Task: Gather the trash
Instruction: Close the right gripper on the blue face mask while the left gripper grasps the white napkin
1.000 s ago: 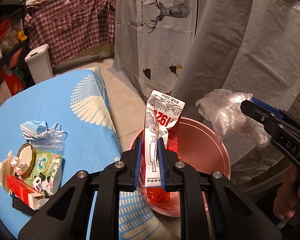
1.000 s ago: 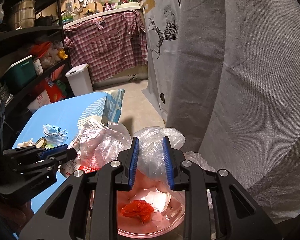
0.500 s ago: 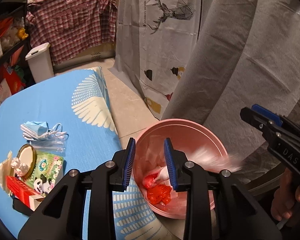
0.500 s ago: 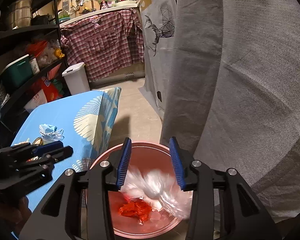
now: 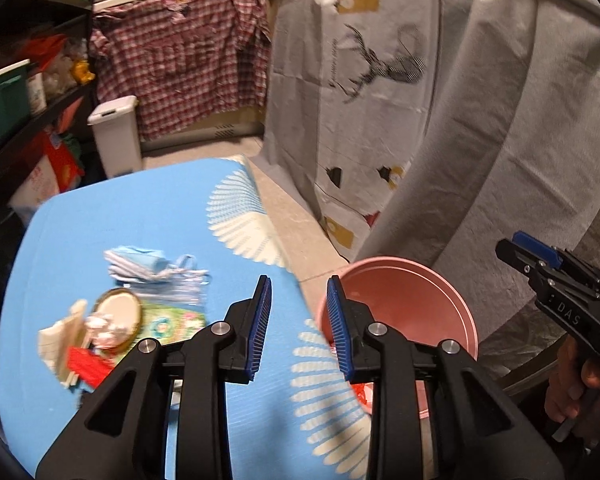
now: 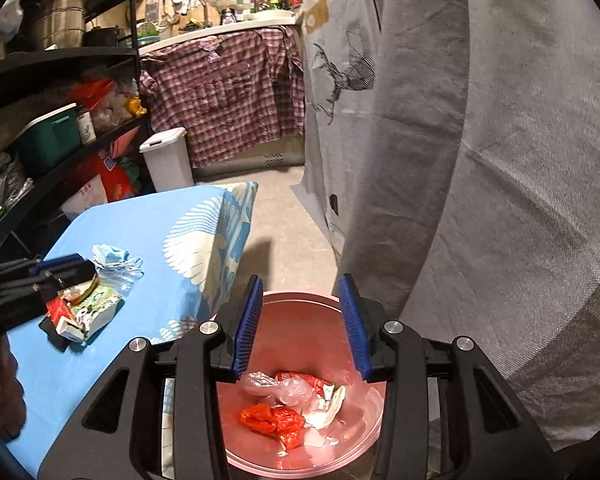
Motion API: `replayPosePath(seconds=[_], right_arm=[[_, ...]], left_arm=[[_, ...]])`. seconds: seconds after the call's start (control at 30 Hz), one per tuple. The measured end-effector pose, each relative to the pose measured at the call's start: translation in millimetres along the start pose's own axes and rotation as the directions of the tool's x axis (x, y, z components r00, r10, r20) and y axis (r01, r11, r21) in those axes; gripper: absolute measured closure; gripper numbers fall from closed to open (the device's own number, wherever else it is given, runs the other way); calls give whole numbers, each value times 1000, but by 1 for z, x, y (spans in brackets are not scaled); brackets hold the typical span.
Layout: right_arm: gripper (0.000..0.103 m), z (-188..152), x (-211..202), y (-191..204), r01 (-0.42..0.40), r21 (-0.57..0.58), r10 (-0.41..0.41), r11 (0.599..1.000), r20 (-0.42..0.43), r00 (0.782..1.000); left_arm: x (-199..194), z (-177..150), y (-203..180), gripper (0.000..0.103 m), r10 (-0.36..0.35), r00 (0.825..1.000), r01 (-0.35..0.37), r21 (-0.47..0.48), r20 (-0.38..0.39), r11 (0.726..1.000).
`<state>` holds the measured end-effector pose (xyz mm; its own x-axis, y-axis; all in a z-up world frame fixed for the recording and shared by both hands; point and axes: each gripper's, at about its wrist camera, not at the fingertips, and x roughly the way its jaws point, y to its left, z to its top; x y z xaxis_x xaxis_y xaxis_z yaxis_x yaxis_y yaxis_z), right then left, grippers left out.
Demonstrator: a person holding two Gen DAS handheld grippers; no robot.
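**Two hand-held grippers empty; trash part collected**

Two hand-held grippers are in view, both with jaws parted and nothing between the pads. The left hand-held gripper (image 5: 298, 322) hangs over the edge of the blue-clothed counter (image 5: 140, 216), its jaws having just been opening; the gap between them is clear. The right hand-held gripper (image 6: 300, 322) hangs directly above the round pink plastic bin (image 6: 364, 452), its jaws likewise having just been opening, with nothing gripped.

Inside the bin lie a crumpled red plastic wrapper (image 6: 274, 420), a clear crumpled plastic bag (image 6: 284, 388) and a red-and-white printed pouch (image 6: 320, 390). The bin stands on the floor just beside the counter's edge.

Remaining on the counter, in one loose cluster: a light blue face mask (image 5: 138, 264), a round gold-rimmed lid (image 5: 116, 316), a green printed tissue packet (image 6: 98, 306), a small red-and-white carton (image 6: 62, 316) and a clear plastic sleeve (image 5: 180, 292). The left view is motion-blurred, so finer detail of this cluster is uncertain.

A hand (image 5: 580, 388) grips the right tool's handle.
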<state>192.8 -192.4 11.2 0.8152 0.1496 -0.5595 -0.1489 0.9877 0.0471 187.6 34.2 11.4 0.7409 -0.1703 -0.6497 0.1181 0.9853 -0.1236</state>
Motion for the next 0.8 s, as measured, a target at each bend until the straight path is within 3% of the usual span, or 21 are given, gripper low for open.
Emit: replayPosePath(seconds=[0.1, 0.33, 0.57, 0.8], right_arm=[[68, 0, -4, 9, -22, -22, 22, 1000, 12, 1000], [91, 8, -9, 31, -120, -30, 121, 992, 35, 992], [91, 16, 6, 77, -217, -72, 220, 973, 29, 975], [91, 21, 38, 141, -349, -149, 352, 925, -6, 936]], left_arm=[[-13, 0, 20, 74, 22, 1000, -22, -27, 15, 999], [-41, 0, 81, 74, 83, 996, -78, -113, 42, 990], [-47, -10, 136, 74, 161, 987, -156, -170, 15, 973], [-50, -22, 174, 74, 194, 981, -193, -215, -15, 957]])
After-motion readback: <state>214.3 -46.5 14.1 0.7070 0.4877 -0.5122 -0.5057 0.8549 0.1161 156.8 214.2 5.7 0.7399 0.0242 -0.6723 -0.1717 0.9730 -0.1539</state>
